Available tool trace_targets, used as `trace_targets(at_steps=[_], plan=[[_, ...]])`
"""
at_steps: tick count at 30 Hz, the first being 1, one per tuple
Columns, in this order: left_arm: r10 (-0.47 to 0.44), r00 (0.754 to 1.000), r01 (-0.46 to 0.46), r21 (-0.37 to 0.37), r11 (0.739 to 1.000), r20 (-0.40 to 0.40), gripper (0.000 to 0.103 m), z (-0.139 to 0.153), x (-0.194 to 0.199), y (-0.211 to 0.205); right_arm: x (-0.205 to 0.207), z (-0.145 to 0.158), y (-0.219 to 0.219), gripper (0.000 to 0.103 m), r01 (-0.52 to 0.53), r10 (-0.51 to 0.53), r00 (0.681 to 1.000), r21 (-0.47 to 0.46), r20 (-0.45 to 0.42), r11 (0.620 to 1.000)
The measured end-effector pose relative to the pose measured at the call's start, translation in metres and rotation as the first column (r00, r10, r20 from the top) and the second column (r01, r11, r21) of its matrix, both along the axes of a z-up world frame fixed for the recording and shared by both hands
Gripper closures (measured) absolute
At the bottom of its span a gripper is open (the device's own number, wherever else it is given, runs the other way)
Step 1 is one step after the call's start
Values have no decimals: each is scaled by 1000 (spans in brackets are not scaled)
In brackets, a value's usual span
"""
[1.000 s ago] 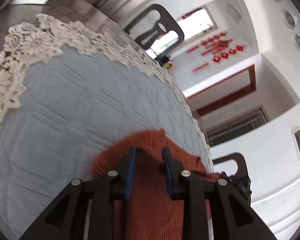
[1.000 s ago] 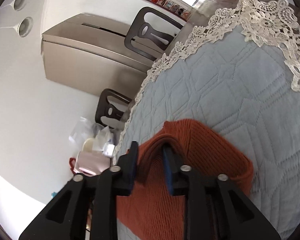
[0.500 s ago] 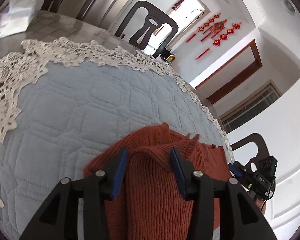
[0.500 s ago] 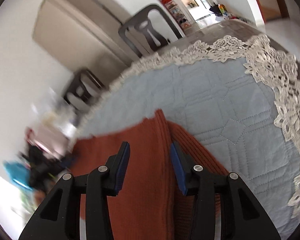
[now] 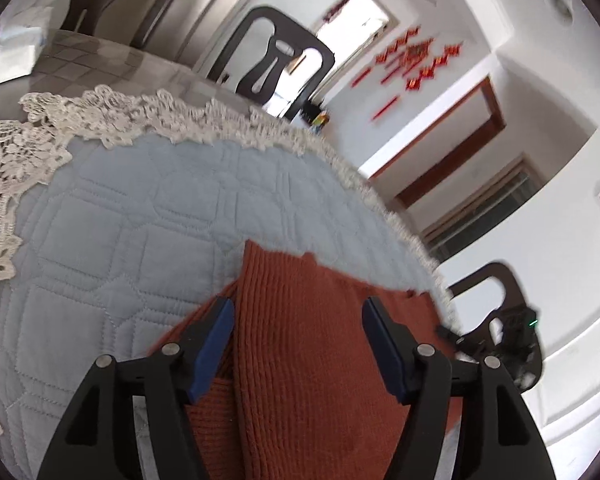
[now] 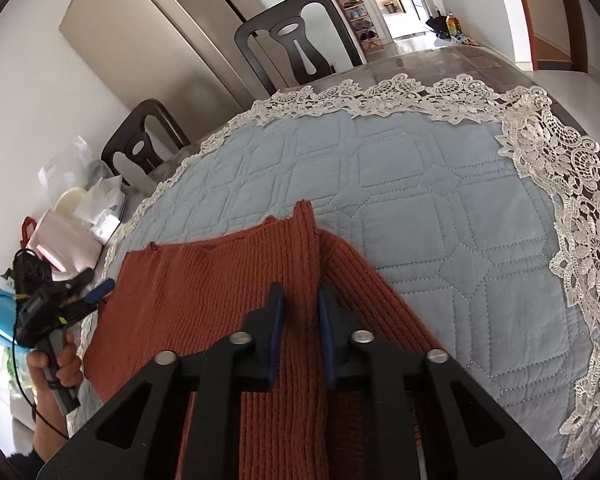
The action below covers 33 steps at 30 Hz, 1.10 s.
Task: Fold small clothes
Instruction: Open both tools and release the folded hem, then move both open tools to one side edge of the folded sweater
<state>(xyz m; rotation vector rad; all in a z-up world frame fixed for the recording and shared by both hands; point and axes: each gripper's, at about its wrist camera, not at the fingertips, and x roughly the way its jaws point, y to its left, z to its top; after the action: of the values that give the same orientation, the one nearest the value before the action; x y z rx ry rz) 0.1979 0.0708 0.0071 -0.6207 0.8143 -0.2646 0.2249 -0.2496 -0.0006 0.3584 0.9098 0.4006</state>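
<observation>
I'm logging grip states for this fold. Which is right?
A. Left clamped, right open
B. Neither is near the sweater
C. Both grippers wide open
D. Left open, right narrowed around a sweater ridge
D: the left gripper gapes wide over the rust sweater, while the right gripper brackets a raised ridge.

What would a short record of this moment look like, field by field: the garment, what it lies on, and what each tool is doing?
garment: rust-red ribbed knit, partly folded
surface: blue quilted cloth with white lace border, on a table
left tool: jaws wide apart, over the knit, gripping nothing
right tool: jaws close together on a raised fold of the knit
nearby: dark chairs, bags at the table edge
</observation>
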Motion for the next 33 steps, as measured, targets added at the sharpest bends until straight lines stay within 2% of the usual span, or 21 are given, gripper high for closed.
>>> trace_targets(at_steps=[2,3,5,7,11,15,19,21,24,25,26,29,31,33], plan=[[-1,1000,2,39,999,-20,37,-4,3,-6,-1,2,2,95,-5,5,1000,-7,9,1000],[1,1000,0,66,998,-14,43,-3,3,-9,-1,4,3,96,-6,7,1000,-18,15,1000],[-9,999,14,139,990,-35,95,-1,5,-17,-3,8,6,96,-12,13,999,-34,36,999],[-19,1000,22,191,981,-19,96,4,5,-23,-4,14,7,97,-3,5,998,-35,61,999],[-1,999,-6,237,971,33,96,15,1,-23,-2,17,-2,97,47,-45,995,-19,83,999],[16,1000,-10,269,963,-22,96,1,8,-20,6,-1,-5,97,78,-76,997,-68,26,995],[28,999,-19,264,964,-32,94,-2,5,-16,2,-1,-12,95,91,-90,996,-17,13,996],[40,999,-31,270,962,-29,93,2,1,-15,-8,8,-11,93,101,-99,995,-54,34,993],[61,998,-57,308,950,-5,82,13,-17,-15,-31,24,-8,84,101,-92,991,-88,99,991],[66,998,-66,318,946,12,77,18,-26,-15,-40,29,-7,83,98,-87,990,-92,114,991],[65,997,-71,329,942,29,77,23,-37,-18,-50,32,-5,83,92,-79,989,-98,127,991],[12,997,-35,329,944,72,75,34,-67,-34,-83,36,17,83,27,-4,989,-152,148,988],[-42,995,8,341,940,95,69,38,-86,-54,-99,34,32,83,-8,38,987,-187,157,982],[-107,989,64,348,935,105,68,37,-100,-78,-115,31,50,83,-44,80,983,-205,168,978]])
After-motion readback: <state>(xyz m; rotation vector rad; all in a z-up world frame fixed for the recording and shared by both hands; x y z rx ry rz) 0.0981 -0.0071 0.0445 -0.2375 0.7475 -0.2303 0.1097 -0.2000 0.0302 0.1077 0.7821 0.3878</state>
